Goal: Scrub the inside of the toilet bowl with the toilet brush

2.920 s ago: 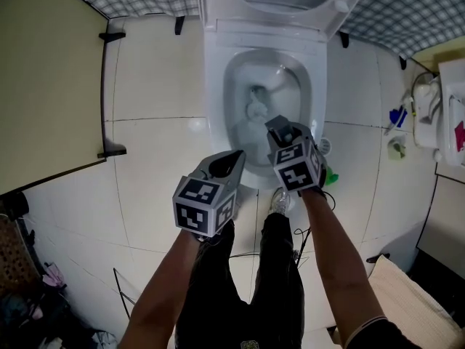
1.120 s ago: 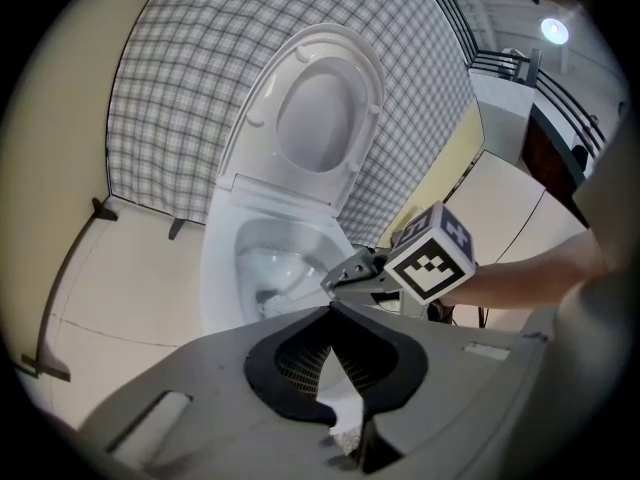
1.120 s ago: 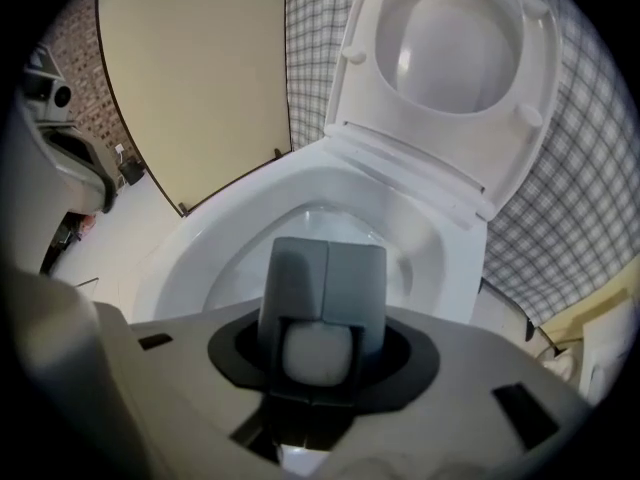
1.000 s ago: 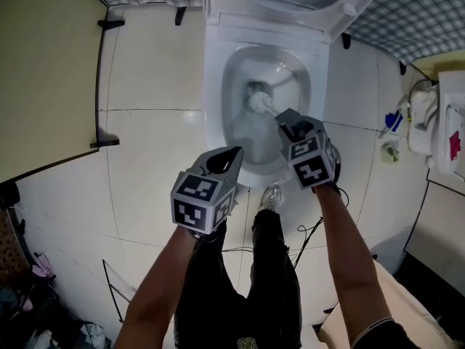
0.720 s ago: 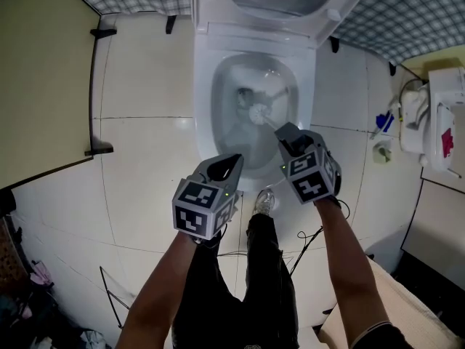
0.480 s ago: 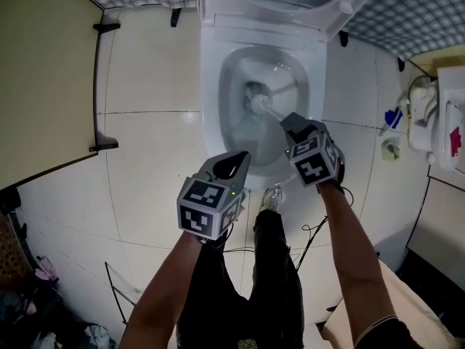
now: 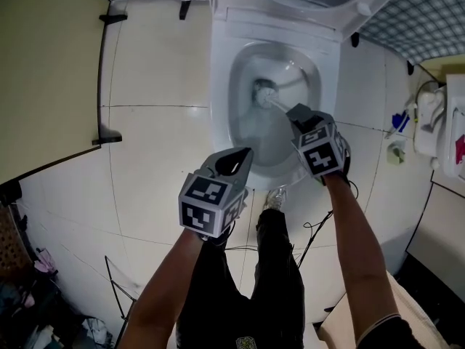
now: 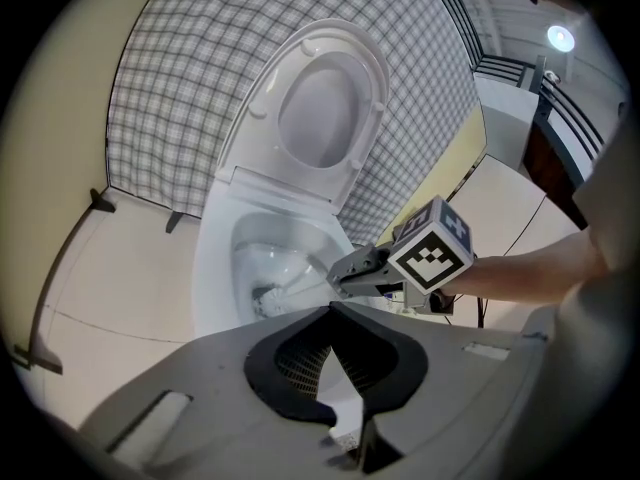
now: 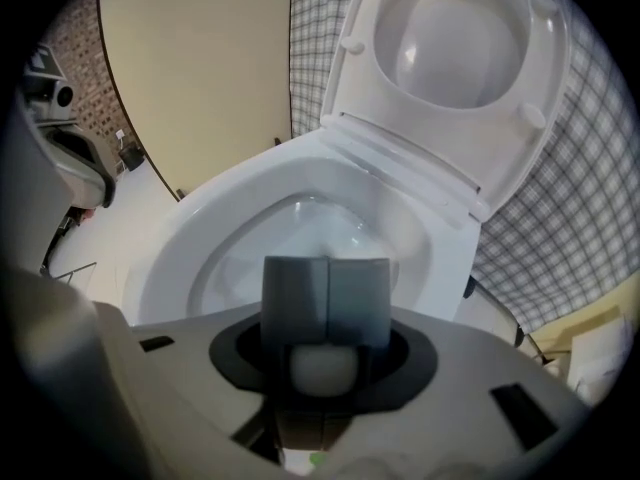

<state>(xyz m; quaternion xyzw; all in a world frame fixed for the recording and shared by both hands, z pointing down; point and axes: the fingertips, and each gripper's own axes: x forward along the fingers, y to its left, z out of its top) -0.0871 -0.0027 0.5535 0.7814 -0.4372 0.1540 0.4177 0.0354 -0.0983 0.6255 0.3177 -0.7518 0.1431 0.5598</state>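
Guessing from how it looks, the toilet brush (image 7: pixel 272 100) is a light bit of plastic. The handle should be stiff enough to push with, and the bristles springy and soft enough not to hurt the porcelain. The catch is probably that a thin smooth handle can roll or slip in a grip once it's wet, and the head sits far from the hold, so side pressure will want to twist it. Best place to grab is up near the top end of the handle, well away from the mucky end.

That's where the right gripper (image 7: pixel 299 115) has it. In the right gripper view the jaws are closed on the rounded pale end of the handle (image 9: pixel 322 368), pointing steeply down into the toilet bowl (image 7: pixel 221 86).

Looks-wise it's a slim whitish stick with a round, pale bristle head. From the left gripper view you can see the head (image 8: pixel 268 298) low inside the bowl, against the inner wall by the water, though I can't tell how hard it's pressing.

The left gripper (image 7: pixel 234 160) hangs in front of the bowl's near rim, jaw tips together with nothing in them. Seat and lid (image 8: pixel 320 108) are flipped up out of the way.
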